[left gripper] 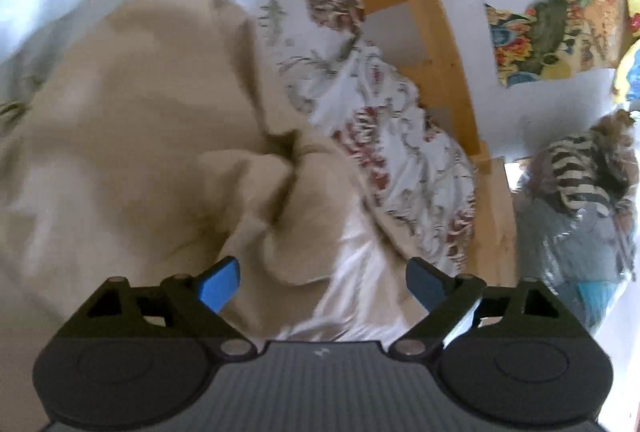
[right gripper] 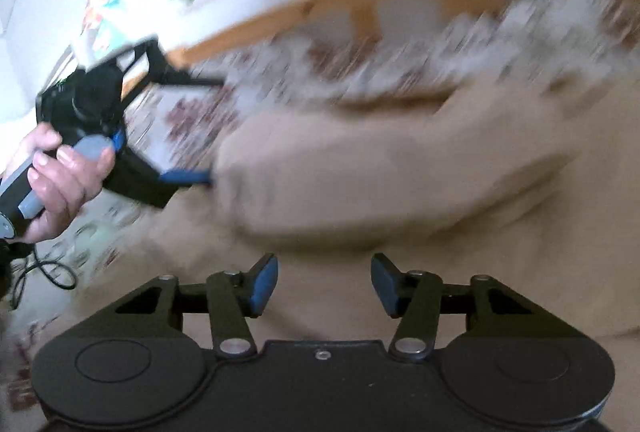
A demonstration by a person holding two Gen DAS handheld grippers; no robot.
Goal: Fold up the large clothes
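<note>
A large beige garment (left gripper: 132,120) lies crumpled on a bed with a floral sheet (left gripper: 384,136). My left gripper (left gripper: 322,282) is open, its blue pads just above a bunched fold of the garment and a patch of white lining (left gripper: 360,288). My right gripper (right gripper: 324,284) is open and empty, hovering over the beige garment (right gripper: 400,172). In the blurred right wrist view the left gripper (right gripper: 208,130) shows at the left, held by a hand (right gripper: 60,176), fingers spread at the garment's edge.
A wooden bed frame (left gripper: 444,48) runs along the white wall. Colourful pictures (left gripper: 556,28) hang on the wall. A pile of striped and dark clothes (left gripper: 580,188) sits at the right. A black cable (right gripper: 52,272) lies on the sheet.
</note>
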